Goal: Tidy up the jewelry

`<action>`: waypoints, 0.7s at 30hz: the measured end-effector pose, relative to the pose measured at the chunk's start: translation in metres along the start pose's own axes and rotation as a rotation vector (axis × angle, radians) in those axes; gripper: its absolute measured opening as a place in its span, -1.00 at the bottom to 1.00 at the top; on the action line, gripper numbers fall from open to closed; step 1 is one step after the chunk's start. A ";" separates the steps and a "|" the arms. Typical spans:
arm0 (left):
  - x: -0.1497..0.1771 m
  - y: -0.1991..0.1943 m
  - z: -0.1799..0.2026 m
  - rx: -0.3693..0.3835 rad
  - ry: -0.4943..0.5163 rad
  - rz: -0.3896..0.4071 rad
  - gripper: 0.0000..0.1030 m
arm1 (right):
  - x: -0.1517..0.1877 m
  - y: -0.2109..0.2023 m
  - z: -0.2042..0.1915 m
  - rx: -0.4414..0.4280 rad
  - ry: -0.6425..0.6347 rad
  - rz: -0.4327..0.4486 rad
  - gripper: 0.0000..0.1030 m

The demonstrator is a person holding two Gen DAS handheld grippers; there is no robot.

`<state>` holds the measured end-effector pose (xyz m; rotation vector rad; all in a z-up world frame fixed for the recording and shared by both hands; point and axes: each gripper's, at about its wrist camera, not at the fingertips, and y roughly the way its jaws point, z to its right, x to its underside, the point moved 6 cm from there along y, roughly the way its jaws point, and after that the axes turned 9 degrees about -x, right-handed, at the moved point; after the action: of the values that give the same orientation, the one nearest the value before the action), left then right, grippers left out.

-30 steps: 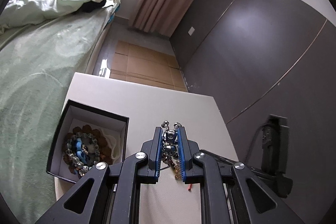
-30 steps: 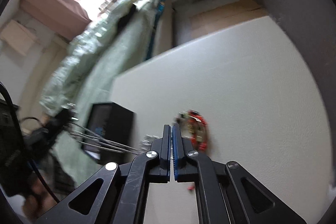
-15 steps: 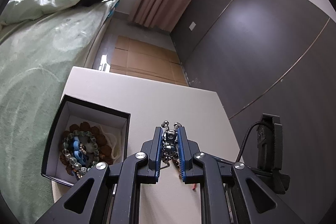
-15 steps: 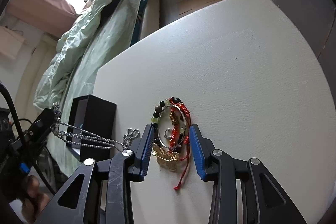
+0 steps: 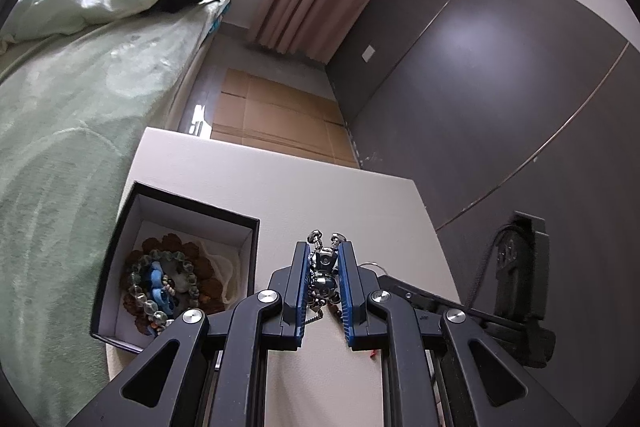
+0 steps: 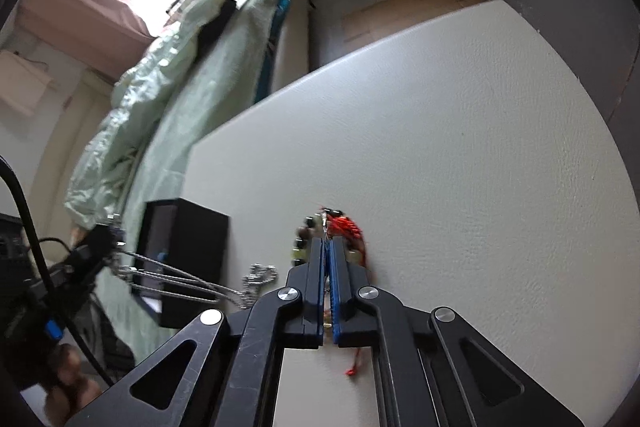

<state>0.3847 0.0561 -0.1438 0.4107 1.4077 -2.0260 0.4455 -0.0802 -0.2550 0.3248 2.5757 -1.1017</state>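
My left gripper is shut on a silver robot pendant whose ball chain hangs down to the white table. A black jewelry box, open and white inside, sits left of it and holds several beaded bracelets. In the right wrist view my right gripper is shut over a pile of bracelets: a red cord bracelet and a dark-and-green beaded one. The jaws seem to pinch a thin ring from the pile, though this is partly hidden. The box stands to the left.
The white table is small, with edges close on all sides. A bed with green bedding lies to the left. A dark wall stands to the right. Cardboard covers the floor beyond.
My right gripper was open around the bracelet pile half a second ago and has now shut over it. My left gripper holds the pendant the same and has drifted slightly.
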 end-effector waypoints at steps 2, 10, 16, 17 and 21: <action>-0.001 -0.006 -0.001 0.004 -0.006 0.009 -0.72 | -0.001 -0.004 -0.004 -0.025 -0.002 0.017 -0.93; -0.012 -0.044 0.004 0.033 -0.014 0.091 -0.72 | -0.007 -0.022 -0.037 -0.149 -0.039 0.080 -0.93; -0.032 -0.085 0.010 0.034 -0.012 0.184 -0.72 | -0.012 -0.028 -0.075 -0.241 -0.087 0.117 -0.93; -0.035 -0.091 0.011 0.030 -0.008 0.195 -0.72 | -0.012 -0.028 -0.081 -0.256 -0.098 0.118 -0.93; -0.050 -0.115 0.016 0.004 0.014 0.242 -0.72 | -0.015 -0.024 -0.106 -0.314 -0.126 0.122 -0.93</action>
<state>0.3491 0.0835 -0.0262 0.5698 1.2946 -1.8332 0.4298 -0.0202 -0.1646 0.3193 2.5260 -0.6406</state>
